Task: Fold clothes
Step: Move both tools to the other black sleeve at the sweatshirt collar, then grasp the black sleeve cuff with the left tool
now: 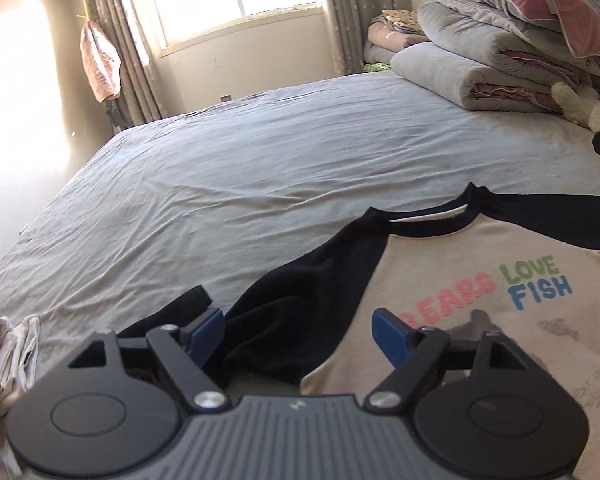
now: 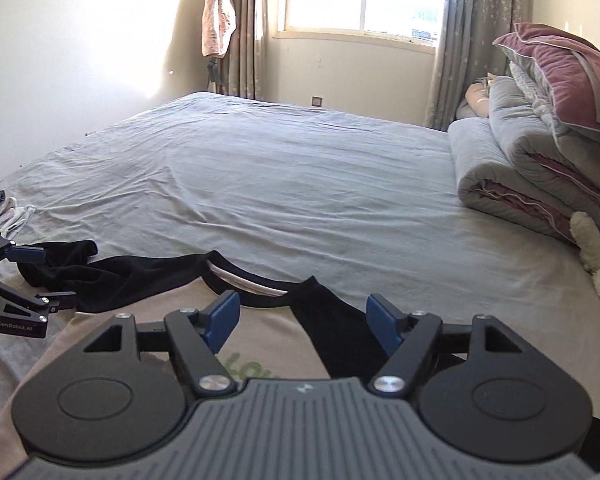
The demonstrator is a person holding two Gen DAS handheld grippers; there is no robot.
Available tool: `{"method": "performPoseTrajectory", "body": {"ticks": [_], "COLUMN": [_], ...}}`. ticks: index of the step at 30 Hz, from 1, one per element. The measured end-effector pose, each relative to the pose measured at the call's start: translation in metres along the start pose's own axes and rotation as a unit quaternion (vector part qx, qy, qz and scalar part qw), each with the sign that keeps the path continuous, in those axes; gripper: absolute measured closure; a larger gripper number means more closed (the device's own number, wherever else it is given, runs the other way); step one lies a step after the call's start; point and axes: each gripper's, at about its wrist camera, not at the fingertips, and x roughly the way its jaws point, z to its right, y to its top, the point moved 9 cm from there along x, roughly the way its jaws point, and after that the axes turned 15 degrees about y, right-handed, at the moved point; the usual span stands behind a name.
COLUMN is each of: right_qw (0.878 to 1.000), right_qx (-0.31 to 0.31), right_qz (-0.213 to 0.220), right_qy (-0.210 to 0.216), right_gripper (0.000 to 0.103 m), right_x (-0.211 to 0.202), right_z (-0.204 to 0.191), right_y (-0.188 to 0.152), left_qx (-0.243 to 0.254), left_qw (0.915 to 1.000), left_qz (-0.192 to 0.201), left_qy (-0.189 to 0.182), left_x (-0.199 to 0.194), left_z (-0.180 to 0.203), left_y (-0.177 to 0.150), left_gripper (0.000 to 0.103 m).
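A cream shirt (image 1: 440, 264) with black sleeves, a black collar and the words BEARS LOVE FISH lies face up on the grey-blue bed sheet (image 1: 228, 168). My left gripper (image 1: 298, 328) stands open just over the shirt's crumpled black sleeve (image 1: 292, 292), with nothing between the blue pads. My right gripper (image 2: 302, 320) is open too, above the shirt (image 2: 148, 316) near the collar and the other black sleeve (image 2: 340, 332). The left gripper (image 2: 40, 276) shows at the left edge of the right wrist view, beside the far sleeve end.
Rolled grey and maroon quilts (image 1: 480, 68) with a maroon pillow on top are stacked at the bed's right side, and a cream plush toy (image 2: 596, 252) lies beside them. Small folded clothes (image 1: 8, 356) lie at the bed's left edge. A window and curtains are beyond.
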Motion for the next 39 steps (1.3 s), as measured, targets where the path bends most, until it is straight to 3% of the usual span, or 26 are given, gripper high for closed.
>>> {"method": "performPoseTrajectory", "body": {"ticks": [10, 17, 20, 25, 30, 32, 33, 35, 37, 39], "right_qw": [0.997, 0.991, 0.988, 0.985, 0.977, 0.973, 0.972, 0.97, 0.97, 0.97], "right_qx": [-0.011, -0.001, 0.0, -0.003, 0.013, 0.02, 0.022, 0.023, 0.027, 0.031], "right_qz": [-0.005, -0.023, -0.027, -0.035, -0.044, -0.054, -0.058, -0.062, -0.063, -0.064], "right_qy": [0.081, 0.133, 0.151, 0.17, 0.207, 0.223, 0.228, 0.232, 0.234, 0.231], "right_gripper": [0.023, 0.022, 0.021, 0.021, 0.021, 0.021, 0.021, 0.021, 0.021, 0.021], "right_x": [0.078, 0.132, 0.148, 0.173, 0.205, 0.22, 0.226, 0.235, 0.24, 0.242], "right_z": [-0.076, -0.115, -0.127, -0.138, -0.151, -0.16, -0.165, -0.172, -0.177, -0.177], "right_y": [0.016, 0.018, 0.019, 0.019, 0.029, 0.032, 0.033, 0.033, 0.03, 0.027], "left_qx": [-0.074, -0.067, -0.097, -0.142, -0.17, -0.189, -0.193, -0.193, -0.214, -0.253], "left_qw": [0.9936, 0.9879, 0.9857, 0.9842, 0.9799, 0.9773, 0.9766, 0.9771, 0.9735, 0.9648], "left_qz": [-0.049, -0.073, -0.076, -0.08, -0.094, -0.092, -0.092, -0.085, -0.074, -0.057], "left_qy": [0.071, 0.12, 0.116, 0.07, 0.046, 0.027, 0.02, 0.03, 0.034, 0.043], "left_x": [0.053, 0.086, 0.098, 0.116, 0.128, 0.13, 0.13, 0.128, 0.124, 0.118], "left_z": [-0.089, -0.141, -0.16, -0.163, -0.155, -0.151, -0.15, -0.149, -0.155, -0.166], "left_y": [-0.024, -0.052, -0.055, -0.058, -0.064, -0.064, -0.065, -0.065, -0.061, -0.056], "left_gripper": [0.014, 0.014, 0.014, 0.02, 0.045, 0.065, 0.068, 0.086, 0.087, 0.088]}}
